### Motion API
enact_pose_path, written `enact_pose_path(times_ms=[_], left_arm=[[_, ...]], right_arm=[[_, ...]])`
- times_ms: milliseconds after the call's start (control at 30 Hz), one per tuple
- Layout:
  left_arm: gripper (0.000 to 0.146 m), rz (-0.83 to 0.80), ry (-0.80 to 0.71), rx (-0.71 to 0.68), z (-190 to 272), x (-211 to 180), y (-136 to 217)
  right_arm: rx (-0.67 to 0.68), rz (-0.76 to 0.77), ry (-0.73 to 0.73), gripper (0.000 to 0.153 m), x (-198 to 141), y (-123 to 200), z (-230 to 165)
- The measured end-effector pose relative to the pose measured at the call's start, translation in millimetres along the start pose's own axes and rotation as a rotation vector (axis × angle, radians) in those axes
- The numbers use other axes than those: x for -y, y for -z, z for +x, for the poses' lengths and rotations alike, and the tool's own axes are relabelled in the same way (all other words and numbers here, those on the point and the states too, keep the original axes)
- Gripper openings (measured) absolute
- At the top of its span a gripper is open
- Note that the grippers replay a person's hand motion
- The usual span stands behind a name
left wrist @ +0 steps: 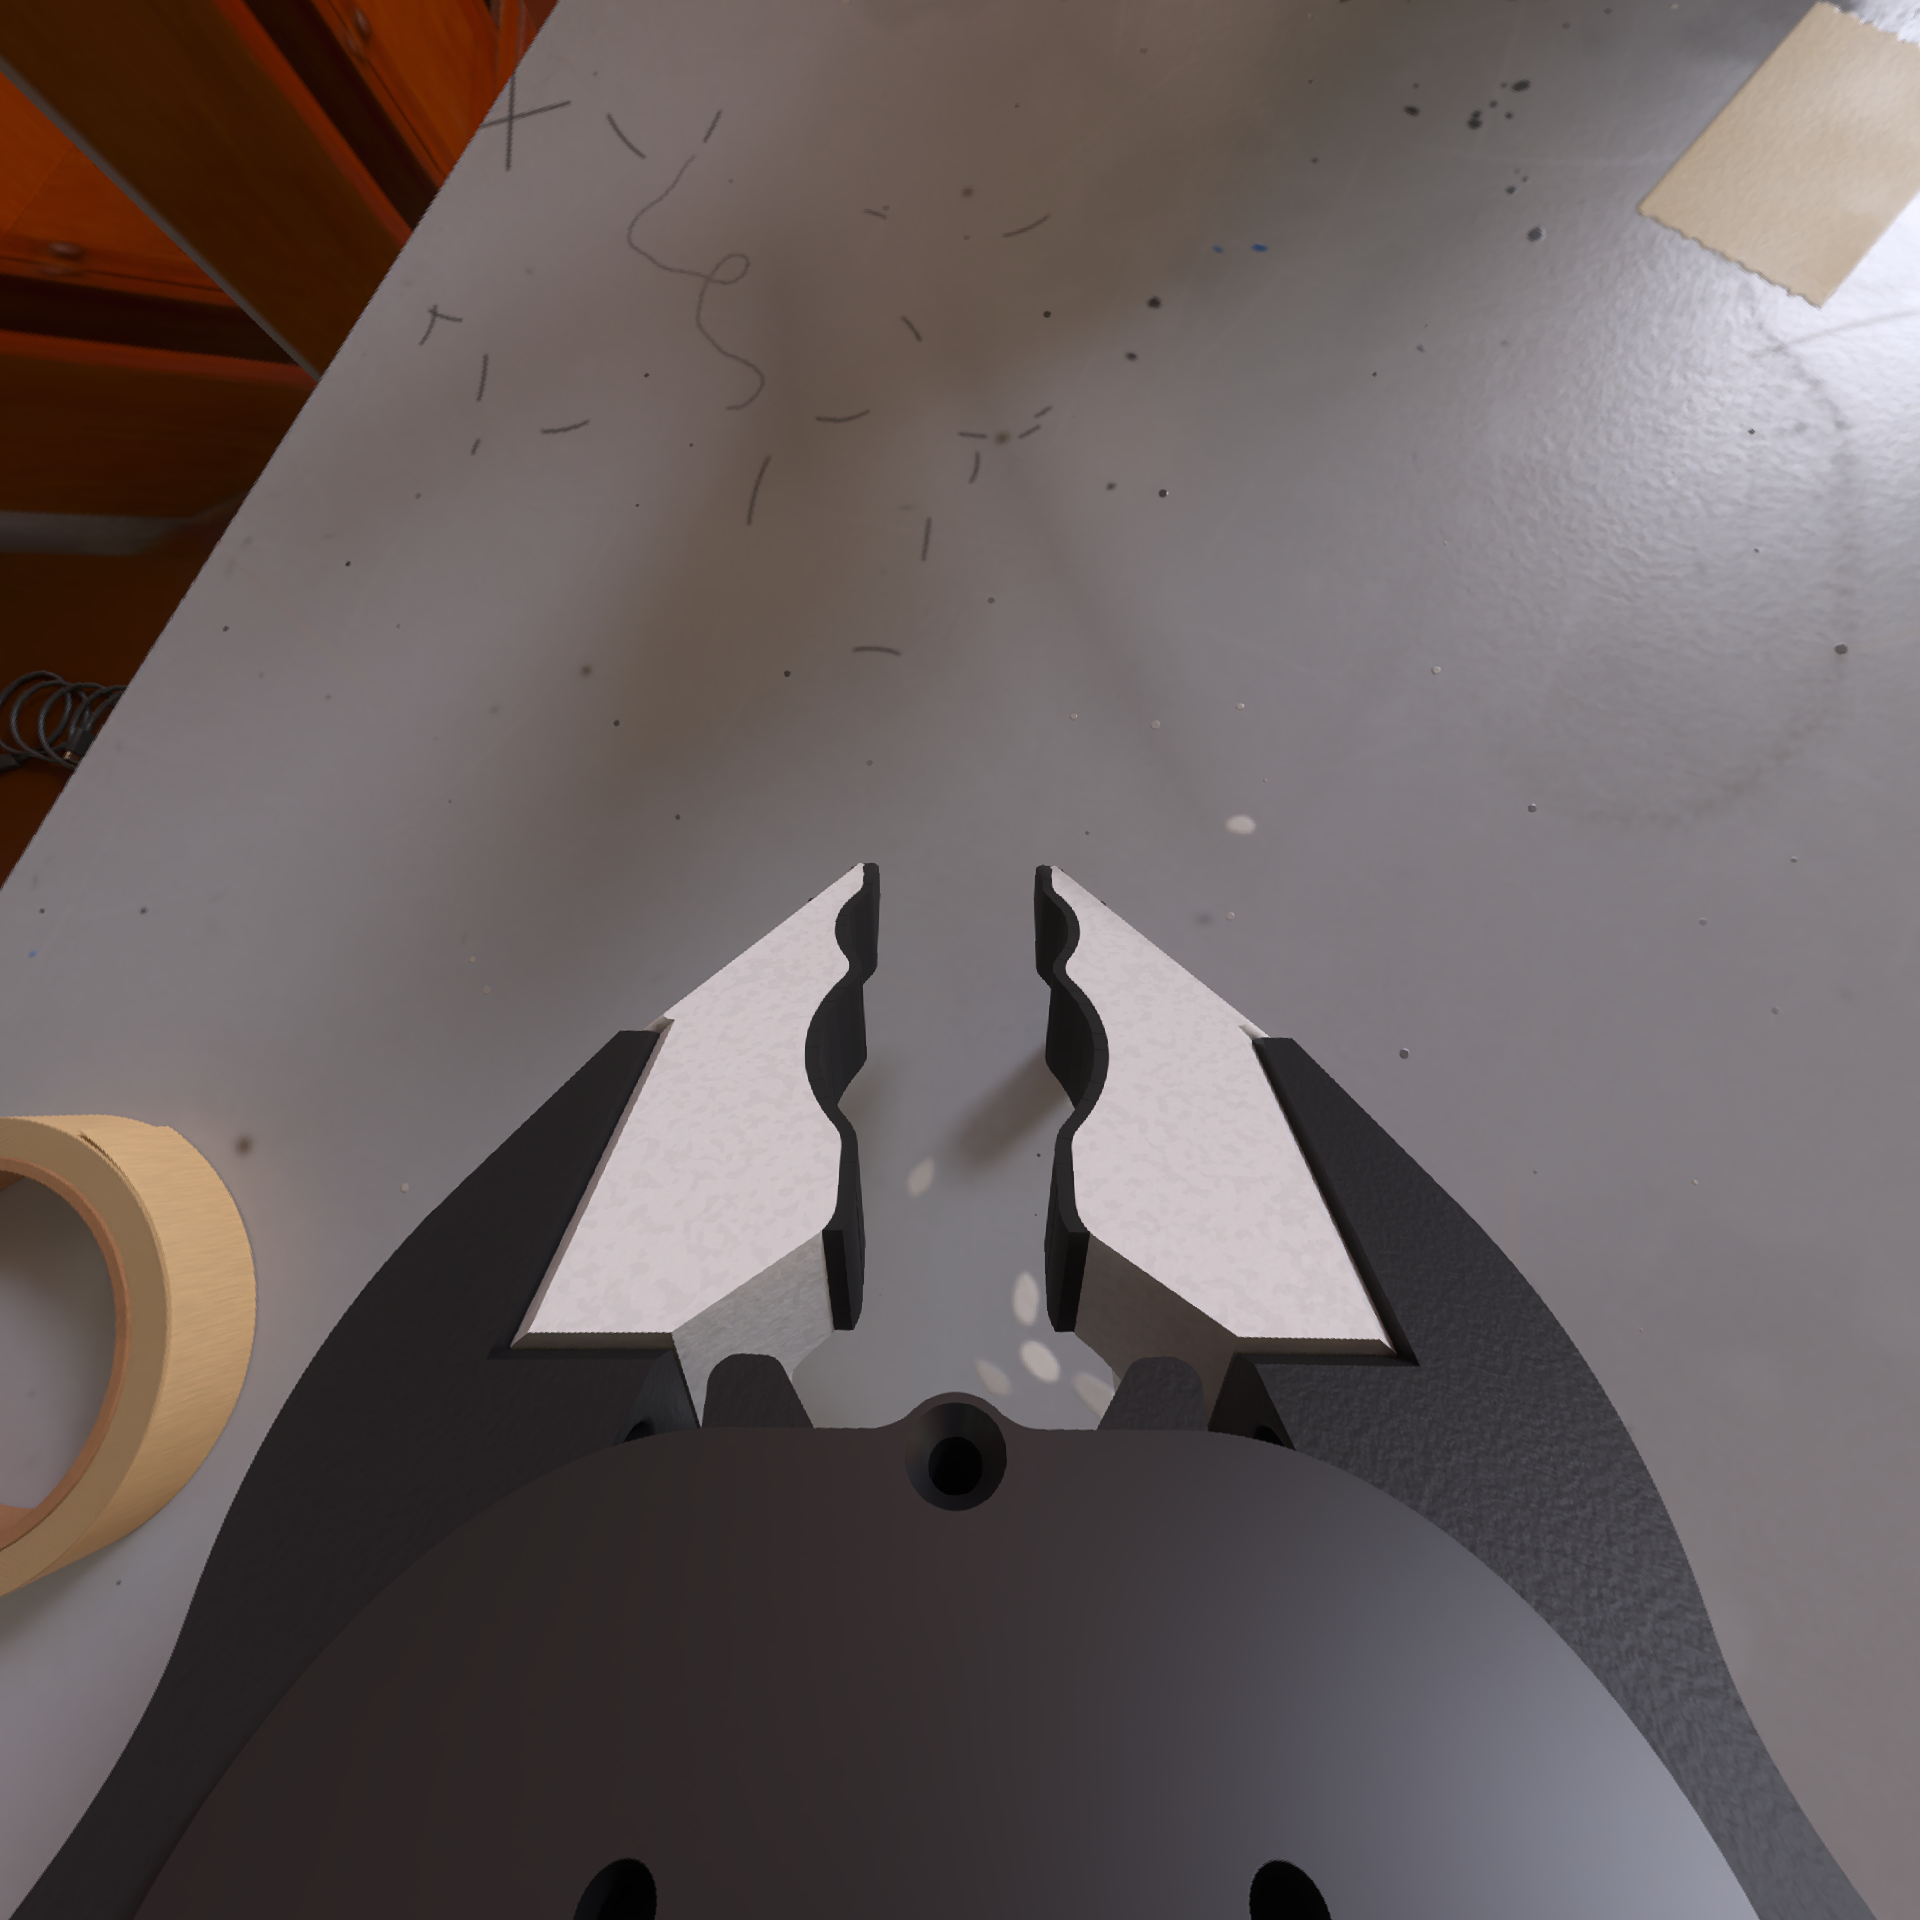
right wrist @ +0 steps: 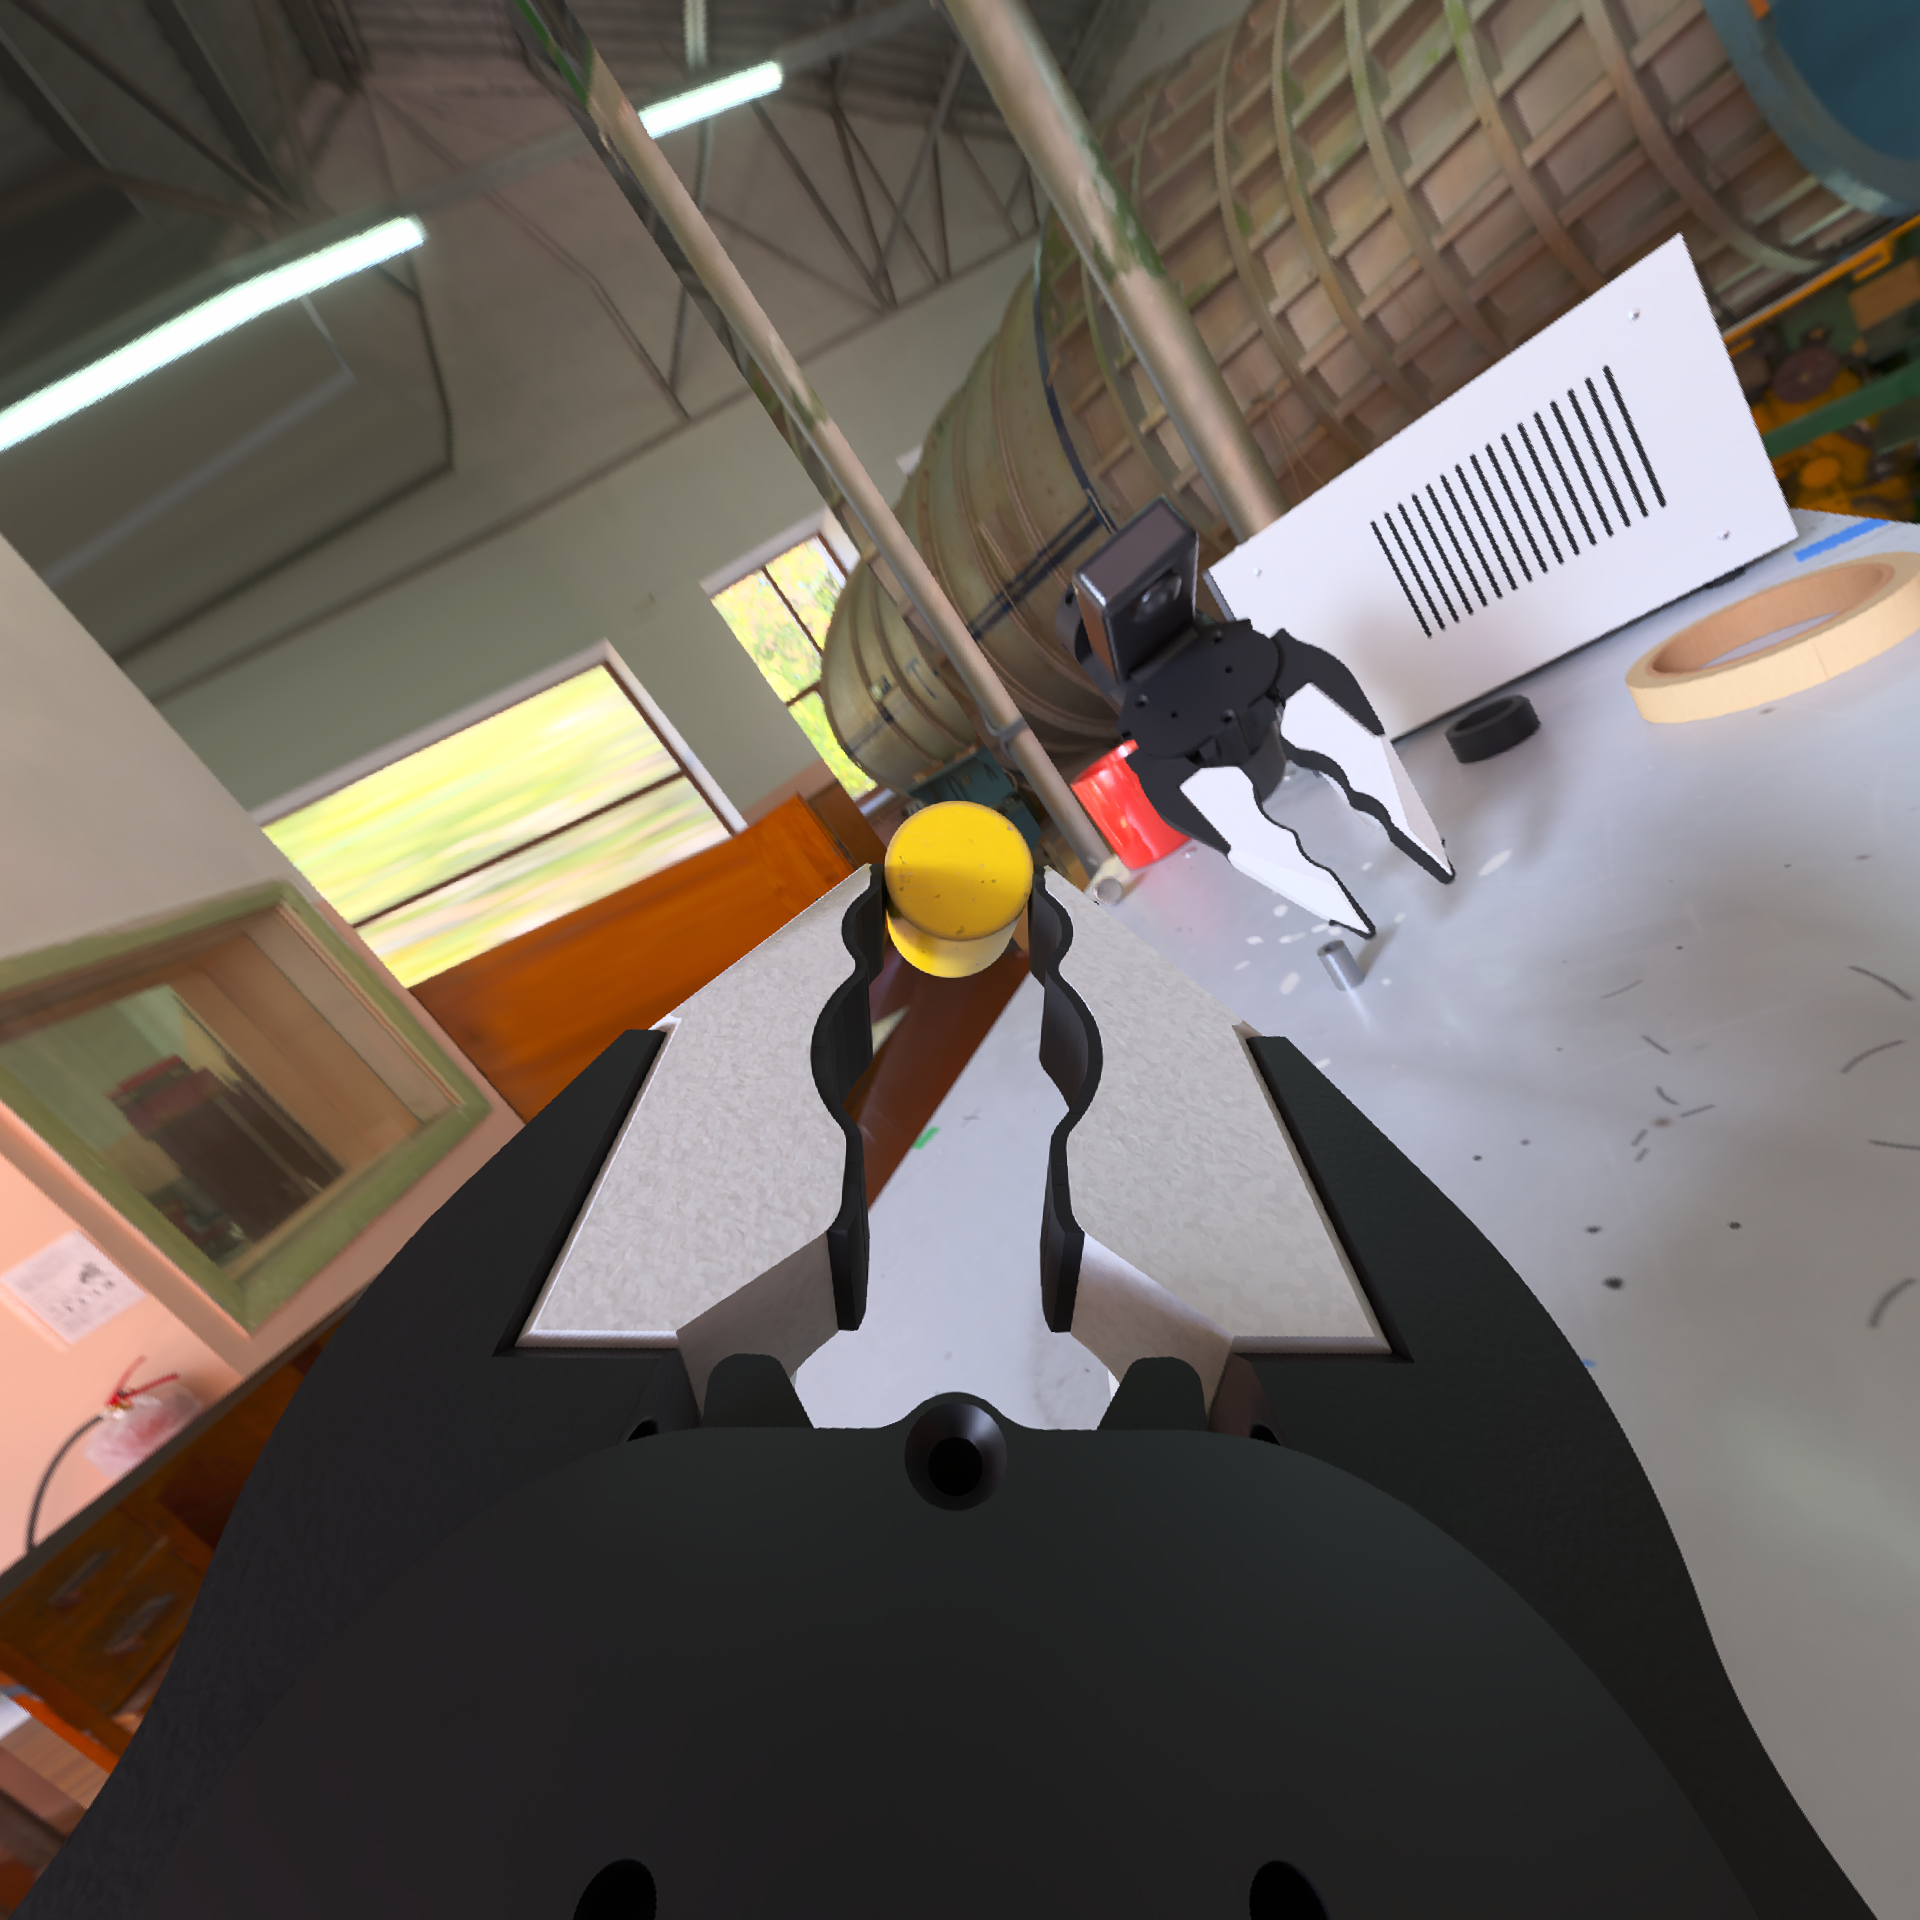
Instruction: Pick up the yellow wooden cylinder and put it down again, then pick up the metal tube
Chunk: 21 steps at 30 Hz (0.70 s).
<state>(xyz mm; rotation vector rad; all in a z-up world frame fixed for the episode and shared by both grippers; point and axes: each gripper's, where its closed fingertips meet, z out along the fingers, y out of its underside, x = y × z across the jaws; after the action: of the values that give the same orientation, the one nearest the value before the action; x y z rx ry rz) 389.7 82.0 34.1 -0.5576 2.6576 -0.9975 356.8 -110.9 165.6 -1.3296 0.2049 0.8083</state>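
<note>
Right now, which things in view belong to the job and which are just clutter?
Job:
- yellow wooden cylinder, clamped at the right gripper tips, off the table
- metal tube, small, upright on the table below the left gripper, which is open and empty

Lying about:
- masking tape roll
- black ring
- white vented box
- red can
- tan paper piece

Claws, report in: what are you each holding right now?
Right claw shut on yellow cylinder, lifted. Left claw open, empty. Metal tube on table, unobstructed.

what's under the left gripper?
Left gripper hovers open over bare grey table; the small metal tube stands just below its tips. Its body hides the table beneath.
</note>
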Motion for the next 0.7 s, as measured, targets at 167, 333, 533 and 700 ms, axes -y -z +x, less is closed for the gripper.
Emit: enact_pose_path(times_ms=[167, 333, 533, 700], left_arm=[[0.029, 0.001, -0.002, 0.003, -0.2, 0.2, 0.3], [0.029, -0.005, -0.002, 0.008, -1.2, -1.2, 0.1], [0.029, -0.037, -0.023, 0.020, -1.2, -5.7, -3.0], [0.029, -0.047, -0.025, 0.020, -1.2, -7.5, -4.8]], right_arm=[[0.014, 0.047, -0.028, 0.027, 7.7, 7.3, -1.1], [-0.020, 0.039, -0.043, 0.027, 5.4, 9.1, 5.9], [-0.135, -0.070, -0.038, 0.027, -11.8, 9.7, 24.1], [-0.212, -0.145, -0.094, 0.027, -25.9, 15.5, 39.7]])
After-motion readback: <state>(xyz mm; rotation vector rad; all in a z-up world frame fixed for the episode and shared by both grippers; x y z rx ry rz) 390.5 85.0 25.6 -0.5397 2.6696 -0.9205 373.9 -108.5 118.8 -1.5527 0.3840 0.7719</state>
